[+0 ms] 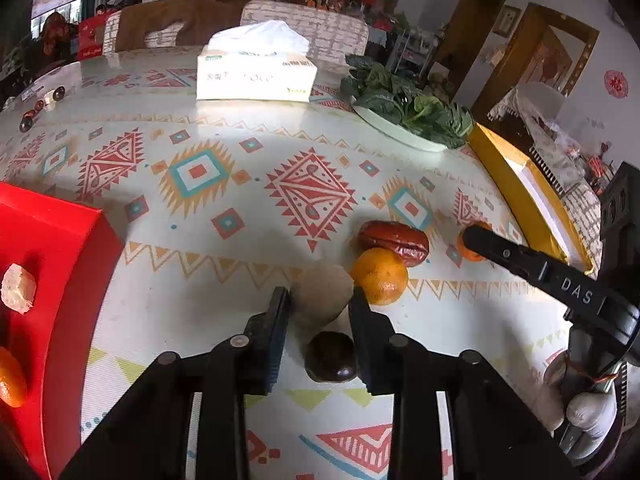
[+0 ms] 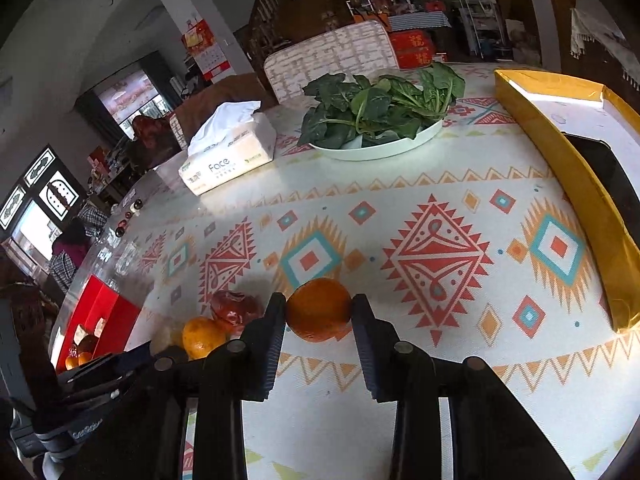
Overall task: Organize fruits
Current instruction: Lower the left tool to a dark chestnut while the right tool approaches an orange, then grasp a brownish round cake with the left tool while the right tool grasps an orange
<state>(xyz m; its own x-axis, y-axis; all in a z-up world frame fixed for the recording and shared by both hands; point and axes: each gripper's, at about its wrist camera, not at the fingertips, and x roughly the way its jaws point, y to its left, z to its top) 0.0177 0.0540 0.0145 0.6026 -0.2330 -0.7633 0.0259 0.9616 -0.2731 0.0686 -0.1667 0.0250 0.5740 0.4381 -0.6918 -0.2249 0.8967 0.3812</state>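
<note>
In the left wrist view my left gripper (image 1: 320,300) is shut on a tan potato-like lump (image 1: 322,294) resting on the table. A dark chestnut (image 1: 331,357) lies just below it. An orange (image 1: 380,276) and a red date (image 1: 394,242) lie to its right. In the right wrist view my right gripper (image 2: 319,310) is shut on another orange (image 2: 319,309); it also shows in the left wrist view (image 1: 466,250). The red box (image 1: 52,280) at the left holds a pale chunk (image 1: 17,289) and an orange (image 1: 10,376).
A tissue box (image 1: 256,76) and a plate of spinach (image 1: 408,108) stand at the far side. A yellow box (image 2: 568,184) lies along the right edge. The patterned tablecloth (image 1: 240,200) covers the table.
</note>
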